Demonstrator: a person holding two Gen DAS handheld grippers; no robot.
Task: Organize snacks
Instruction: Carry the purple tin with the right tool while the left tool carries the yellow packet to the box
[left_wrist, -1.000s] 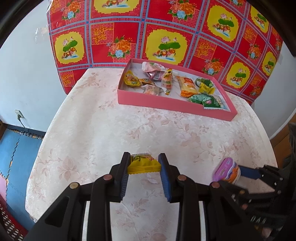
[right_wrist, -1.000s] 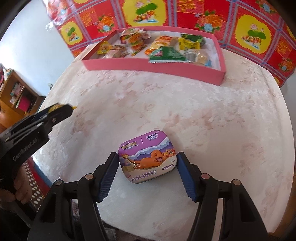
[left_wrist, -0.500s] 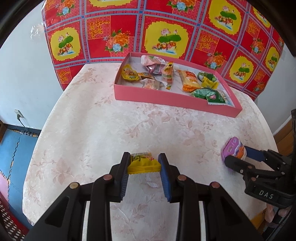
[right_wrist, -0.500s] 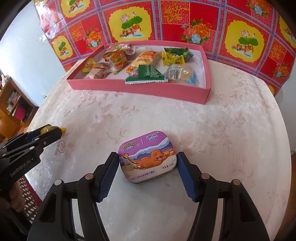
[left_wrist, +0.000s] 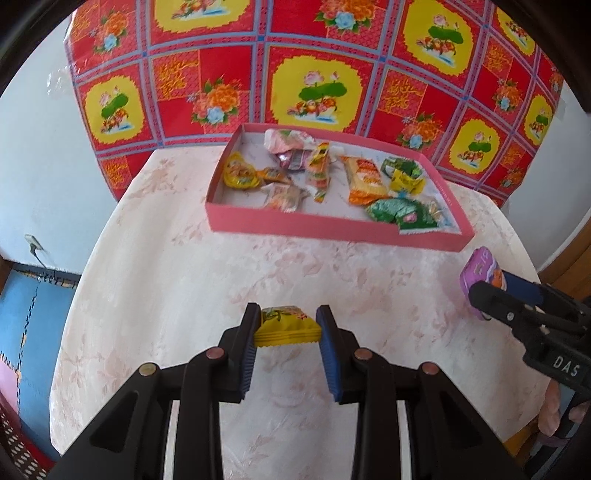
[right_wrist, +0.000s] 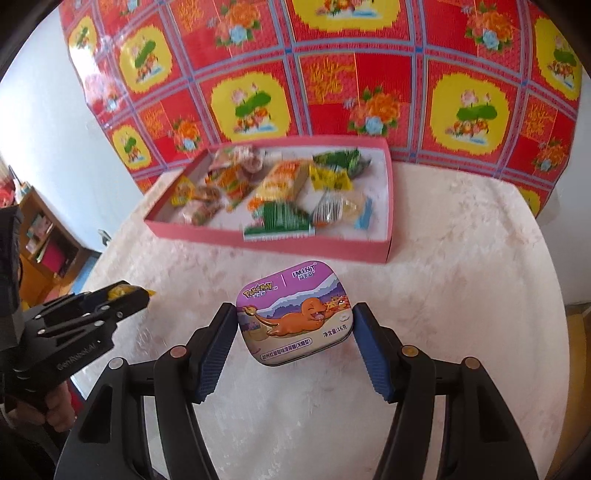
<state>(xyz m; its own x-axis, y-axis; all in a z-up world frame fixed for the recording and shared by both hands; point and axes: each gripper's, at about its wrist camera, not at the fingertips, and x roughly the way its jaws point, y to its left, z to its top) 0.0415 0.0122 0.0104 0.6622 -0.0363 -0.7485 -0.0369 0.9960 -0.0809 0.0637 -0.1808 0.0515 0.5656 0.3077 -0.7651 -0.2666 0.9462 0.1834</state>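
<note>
Over at the left, the left gripper (left_wrist: 286, 328) hangs above the near part of the desk (left_wrist: 177, 280), its blue-padded fingers (left_wrist: 246, 354) pinching a small yellow snack packet (left_wrist: 286, 326) by its two short ends, so the packet is clear of the pale flowered cloth. From the other camera that same gripper shows side-on near the desk's left edge, a person's hand (right_wrist: 55, 402) wrapped round its black handle, a scrap of yellow peeping out at the tip.

Further along, toward the far edge of the desk, sits a long, shallow pink tray (left_wrist: 332, 225). Inside it lie wrapped snacks in a loose spread: a round yellow pouch (left_wrist: 240, 173) at its left end, a pink wrapper (left_wrist: 284, 140) at the back, an orange biscuit pack (left_wrist: 364, 179) around the middle, and a green packet (left_wrist: 399, 212) close to the tray's near right wall. Behind the desk hangs a red and yellow flowered cloth (left_wrist: 314, 74).

On the right, the right gripper (right_wrist: 295, 332) holds a purple mint tin (right_wrist: 295, 314) with an orange cartoon creature on its lid; the fingers (right_wrist: 216, 354) press on the tin's two sides, and it is held tilted above the desk's near right part, well short of the tray
</note>
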